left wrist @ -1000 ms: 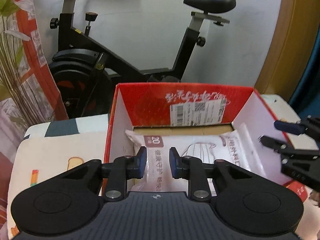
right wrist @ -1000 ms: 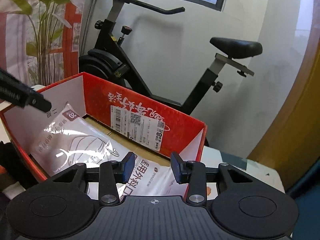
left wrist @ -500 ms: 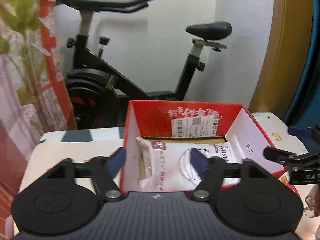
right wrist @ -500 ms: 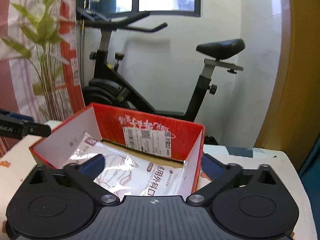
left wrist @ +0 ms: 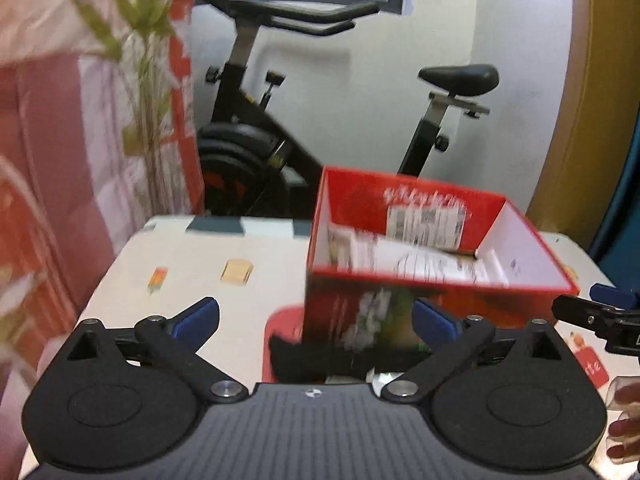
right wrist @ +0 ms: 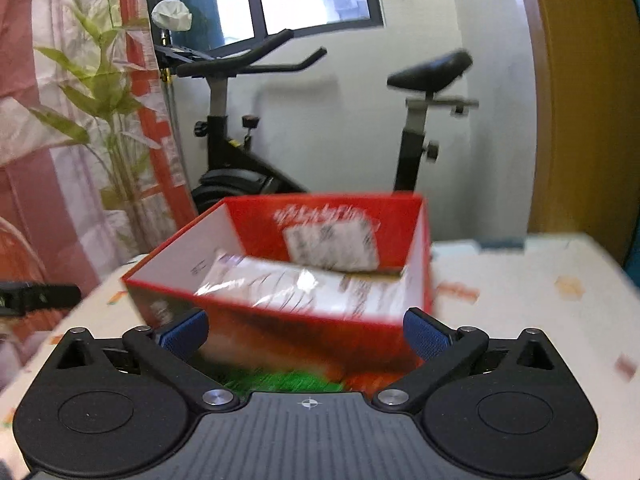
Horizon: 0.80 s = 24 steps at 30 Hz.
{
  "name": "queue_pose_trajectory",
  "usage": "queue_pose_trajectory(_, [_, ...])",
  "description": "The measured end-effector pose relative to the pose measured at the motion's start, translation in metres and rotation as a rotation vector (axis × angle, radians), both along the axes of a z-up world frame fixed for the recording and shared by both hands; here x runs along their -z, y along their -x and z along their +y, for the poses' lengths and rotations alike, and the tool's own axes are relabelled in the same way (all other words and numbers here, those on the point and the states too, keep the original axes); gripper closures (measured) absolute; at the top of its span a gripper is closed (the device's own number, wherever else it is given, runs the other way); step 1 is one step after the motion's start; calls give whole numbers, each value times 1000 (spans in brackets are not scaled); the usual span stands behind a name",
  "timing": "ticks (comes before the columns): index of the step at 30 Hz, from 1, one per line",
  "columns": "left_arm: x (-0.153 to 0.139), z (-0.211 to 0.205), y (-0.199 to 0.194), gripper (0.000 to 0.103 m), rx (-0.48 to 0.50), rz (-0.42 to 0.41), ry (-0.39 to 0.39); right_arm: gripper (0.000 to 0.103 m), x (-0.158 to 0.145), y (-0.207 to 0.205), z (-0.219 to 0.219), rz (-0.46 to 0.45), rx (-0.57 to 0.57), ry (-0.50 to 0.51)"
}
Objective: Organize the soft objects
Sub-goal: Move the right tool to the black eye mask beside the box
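White packet (right wrist: 304, 288) lies flat inside the red box (right wrist: 280, 332) on the table — that one looks packed — while the left gripper (left wrist: 316, 320), jaws opening, and the right gripper (right wrist: 306, 334) gape wide, holding nothing — any other soft items aren't visible.

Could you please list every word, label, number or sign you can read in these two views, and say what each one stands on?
No text reads with certainty; both views are blurred.
Red box, inner back wall: white script, too blurred to read.
White label on that wall: barcode and print, unreadable.
White packet in the box: dark print, smeared.
Red tag on the table: white characters, too small to read.
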State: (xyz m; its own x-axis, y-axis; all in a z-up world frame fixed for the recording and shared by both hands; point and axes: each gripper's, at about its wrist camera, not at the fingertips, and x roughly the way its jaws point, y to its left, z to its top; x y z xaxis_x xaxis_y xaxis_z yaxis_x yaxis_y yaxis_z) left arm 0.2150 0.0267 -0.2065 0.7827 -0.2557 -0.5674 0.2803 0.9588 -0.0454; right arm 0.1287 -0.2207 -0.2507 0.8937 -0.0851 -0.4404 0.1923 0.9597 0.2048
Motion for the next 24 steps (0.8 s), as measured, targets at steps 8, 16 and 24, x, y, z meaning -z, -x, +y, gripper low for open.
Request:
queue_pose_trajectory(8, [34, 5, 29, 0, -53, 7, -55, 0, 40, 10, 28, 120, -41, -10])
queue_pose_trajectory(16, [73, 20, 26, 11, -94, 147, 6, 27, 58, 6, 39, 139, -117, -42])
queue_pose_trajectory(24, [100, 29, 23, 33, -103, 235, 74, 46, 76, -8, 28, 179, -96, -113])
